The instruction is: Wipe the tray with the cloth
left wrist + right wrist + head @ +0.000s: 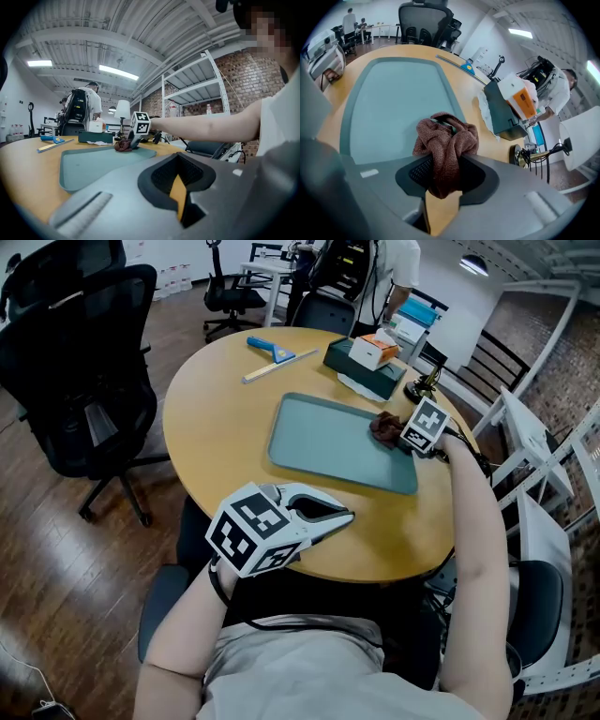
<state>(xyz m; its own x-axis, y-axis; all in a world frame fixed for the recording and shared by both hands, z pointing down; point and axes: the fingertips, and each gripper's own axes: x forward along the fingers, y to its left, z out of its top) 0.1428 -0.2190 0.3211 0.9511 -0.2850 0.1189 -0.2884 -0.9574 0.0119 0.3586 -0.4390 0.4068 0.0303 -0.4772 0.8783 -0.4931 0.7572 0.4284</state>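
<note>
A teal tray (328, 442) lies flat in the middle of the round wooden table (216, 427). My right gripper (405, 435) hovers at the tray's right edge, shut on a bunched reddish-brown cloth (384, 425). In the right gripper view the cloth (447, 145) hangs pinched between the jaws of the right gripper (445, 187), above the tray (393, 103). My left gripper (345, 516) is shut with nothing in it, at the table's near edge, clear of the tray. The left gripper view shows the tray (93, 164), the cloth (123, 145) and the right gripper's marker cube (140, 123).
Beyond the tray stand a dark green box (361, 367) with a white and orange carton (375, 350) on it, a blue scraper (270, 348) and a long ruler (279, 365). A lamp base (422, 387) is at the right edge. Black office chairs (84, 381) stand left, white shelving (553, 456) right.
</note>
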